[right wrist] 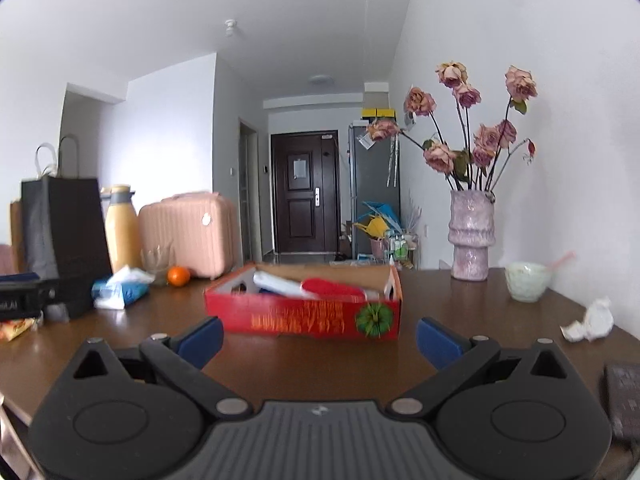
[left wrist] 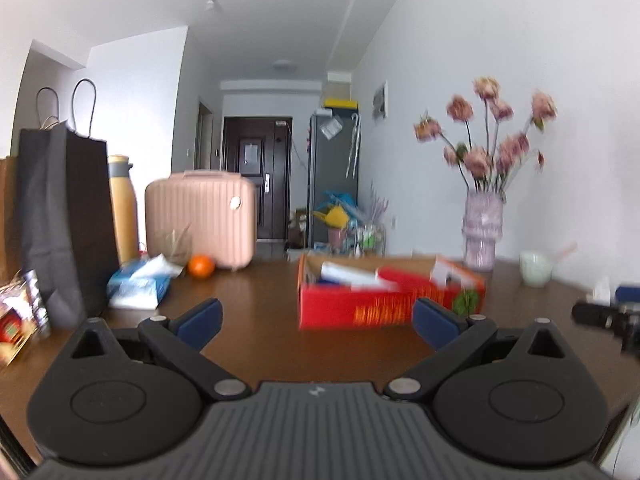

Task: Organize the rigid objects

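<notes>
Red box point(right wrist: 303, 312) just ahead of right gripper point(right wrist: 319, 336) — jaws spread, empty.

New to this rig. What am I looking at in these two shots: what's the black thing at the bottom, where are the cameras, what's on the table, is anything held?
No robot arm here: a person carries a two-finger gripper in each hand, each with a fisheye camera looking forward along its fingers. One picture is from the left gripper, the other from the right gripper. The black shape at the bottom is the gripper body; the blue pads are its fingertips.

Both grippers are open and hold nothing.

On the brown table: an open red box with items inside, an orange, a tissue pack, a black bag, a yellow bottle, a pink case, a vase of flowers and a bowl. The left view is motion-blurred.
</notes>
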### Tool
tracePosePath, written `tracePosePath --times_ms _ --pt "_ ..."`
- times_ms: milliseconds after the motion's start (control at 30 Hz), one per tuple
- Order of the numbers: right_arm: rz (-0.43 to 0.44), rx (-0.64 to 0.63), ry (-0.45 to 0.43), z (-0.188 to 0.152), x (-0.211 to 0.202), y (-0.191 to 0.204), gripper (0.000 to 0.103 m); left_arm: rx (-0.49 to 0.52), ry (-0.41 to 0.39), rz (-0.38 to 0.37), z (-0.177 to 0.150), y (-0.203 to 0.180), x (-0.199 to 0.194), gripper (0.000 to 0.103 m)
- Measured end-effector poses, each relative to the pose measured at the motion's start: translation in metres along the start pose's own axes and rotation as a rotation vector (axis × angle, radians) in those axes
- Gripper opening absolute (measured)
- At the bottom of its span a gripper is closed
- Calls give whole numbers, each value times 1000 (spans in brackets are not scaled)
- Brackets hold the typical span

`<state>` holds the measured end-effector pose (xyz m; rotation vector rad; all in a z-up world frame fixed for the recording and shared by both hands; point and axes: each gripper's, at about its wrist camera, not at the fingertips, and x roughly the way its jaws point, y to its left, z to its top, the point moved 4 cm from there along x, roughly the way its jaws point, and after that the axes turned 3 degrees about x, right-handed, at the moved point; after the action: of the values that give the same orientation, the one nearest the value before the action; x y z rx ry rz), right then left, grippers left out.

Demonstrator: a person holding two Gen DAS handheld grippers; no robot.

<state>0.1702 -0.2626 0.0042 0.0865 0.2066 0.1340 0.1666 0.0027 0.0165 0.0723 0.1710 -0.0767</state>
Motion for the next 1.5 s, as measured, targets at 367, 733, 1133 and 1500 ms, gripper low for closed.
tracePosePath --times_ms 367,733,1133,1500 --pt "-37 -4 57 -71 -101 18 103 26 53 116 -69 0 -100 103" --pt "-3 42 65 -81 -118 34 103 57 21 71 -54 -10 -107 103" --pt "-8 63 82 -79 -113 27 103 49 20 76 -55 -9 -106 103" --pt "-15 71 87 -80 -110 26 103 50 11 78 -55 -8 -107 103"
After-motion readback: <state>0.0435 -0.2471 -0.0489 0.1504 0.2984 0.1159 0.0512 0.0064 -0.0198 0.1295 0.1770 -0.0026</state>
